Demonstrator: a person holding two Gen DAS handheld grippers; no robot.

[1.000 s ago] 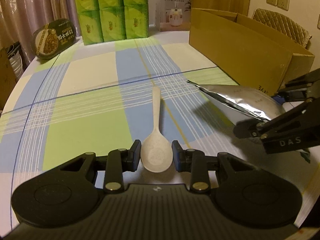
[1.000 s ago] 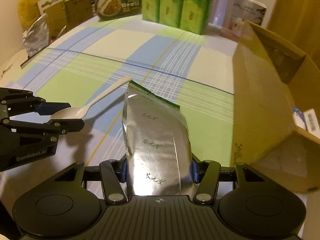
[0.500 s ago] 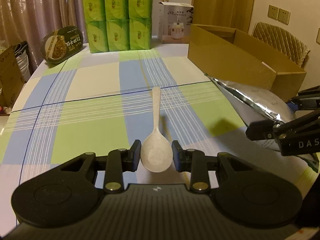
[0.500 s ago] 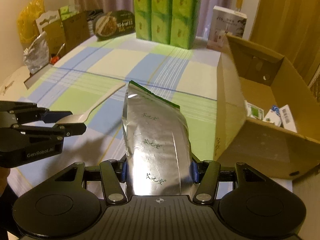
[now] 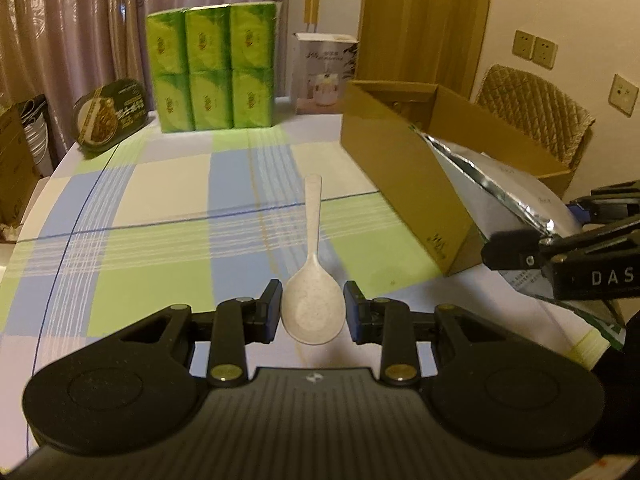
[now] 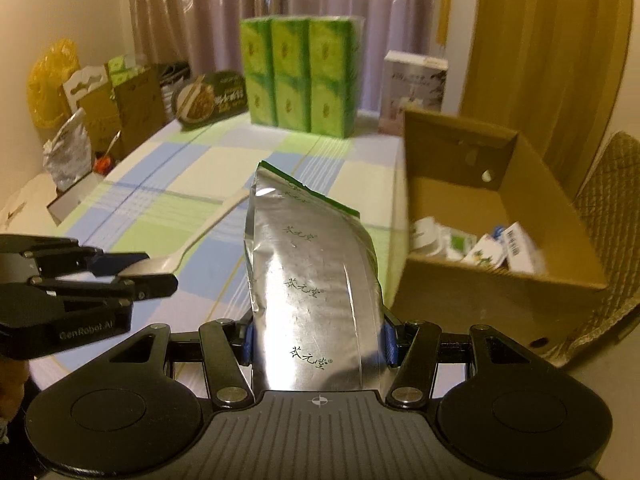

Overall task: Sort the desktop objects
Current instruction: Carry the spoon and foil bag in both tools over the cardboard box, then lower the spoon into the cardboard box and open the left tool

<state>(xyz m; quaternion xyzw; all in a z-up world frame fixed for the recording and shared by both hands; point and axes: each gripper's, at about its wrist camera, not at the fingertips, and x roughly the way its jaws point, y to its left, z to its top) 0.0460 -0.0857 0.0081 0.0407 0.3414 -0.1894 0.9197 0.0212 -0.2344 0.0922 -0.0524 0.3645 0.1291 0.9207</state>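
My left gripper is shut on the bowl of a white rice spoon and holds it above the checked tablecloth, handle pointing away. My right gripper is shut on a silver foil tea bag and holds it up beside the open cardboard box. The box stands at the right and holds several small packets. The bag and right gripper show at the right of the left wrist view. The left gripper with the spoon shows at the left of the right wrist view.
A stack of green tissue packs, a white appliance box and a dark noodle bowl stand at the table's far edge. Cartons and bags sit beyond the left edge. A wicker chair is behind the box.
Both grippers have risen higher above the table with their loads. The right gripper has come closer to the box, whose inside now shows more.
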